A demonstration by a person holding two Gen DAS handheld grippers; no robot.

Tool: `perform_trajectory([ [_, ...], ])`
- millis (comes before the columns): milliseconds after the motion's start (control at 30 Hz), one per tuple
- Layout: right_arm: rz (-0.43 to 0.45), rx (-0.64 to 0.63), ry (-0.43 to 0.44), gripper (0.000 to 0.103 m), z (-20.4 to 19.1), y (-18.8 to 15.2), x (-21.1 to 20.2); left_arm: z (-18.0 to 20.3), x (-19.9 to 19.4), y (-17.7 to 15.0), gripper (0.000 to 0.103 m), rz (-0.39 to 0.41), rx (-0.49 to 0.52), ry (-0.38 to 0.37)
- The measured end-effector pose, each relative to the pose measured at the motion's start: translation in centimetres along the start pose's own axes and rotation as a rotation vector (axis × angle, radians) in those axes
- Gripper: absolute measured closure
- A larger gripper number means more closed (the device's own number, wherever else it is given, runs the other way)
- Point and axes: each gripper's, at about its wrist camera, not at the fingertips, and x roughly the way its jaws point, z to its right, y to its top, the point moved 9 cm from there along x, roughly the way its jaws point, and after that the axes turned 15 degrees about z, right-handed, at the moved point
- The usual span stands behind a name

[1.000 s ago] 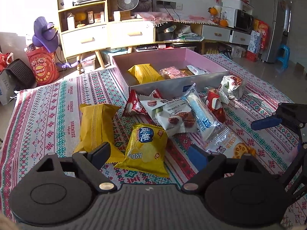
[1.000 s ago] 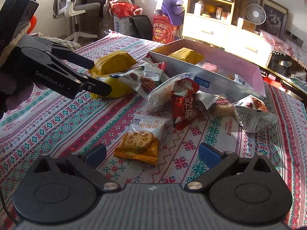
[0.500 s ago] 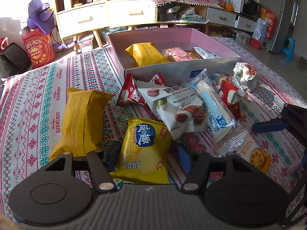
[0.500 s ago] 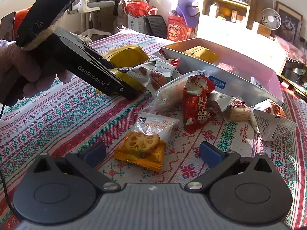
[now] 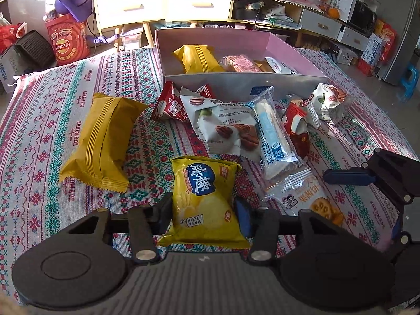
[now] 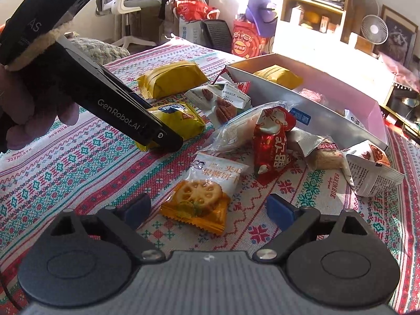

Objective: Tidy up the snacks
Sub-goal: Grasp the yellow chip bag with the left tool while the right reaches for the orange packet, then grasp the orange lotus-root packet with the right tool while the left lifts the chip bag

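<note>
1. Strong sunlight enters from the far side, blowing out the cabinet (image 5: 168, 8) and the box (image 6: 372, 115).
2. Packets cast hard shadows on the tablecloth (image 5: 47, 120).
3. Fisheye bending curves the edges; corners darken.

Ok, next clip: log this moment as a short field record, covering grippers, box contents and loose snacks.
left gripper: shut on yellow chip bag
right gripper: open, around the biscuit packet, not touching
box: open, holds a yellow pack and a few others
loose on cloth: large yellow pack, pecan packet, red packet
</note>
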Motion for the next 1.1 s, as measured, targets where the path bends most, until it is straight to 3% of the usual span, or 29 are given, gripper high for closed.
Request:
perform_trajectory([
  [367,0.013,-0.013,0.005,0.062,-0.3,0.8,-0.2,-0.5,-1.0,-0.5,0.048,-0.020,-0.069,0.029],
  [900,-0.001,0.061,0.020,0.083,0.4,2.4,-1.0,-1.4,-2.0,-0.8,0.049,-0.058,-0.151,0.020],
  [967,-0.006,0.061,0.019,0.093,0.5,2.4,-1.2,-1.5,-2.1,-0.8,0.049,-0.059,-0.154,0.024],
  [1100,-0.017,0.073,-0.002,0.093,1.3,2.1,-1.6,-1.5,-2.3,-0.8,0.049,-0.064,-0.162,0.023],
])
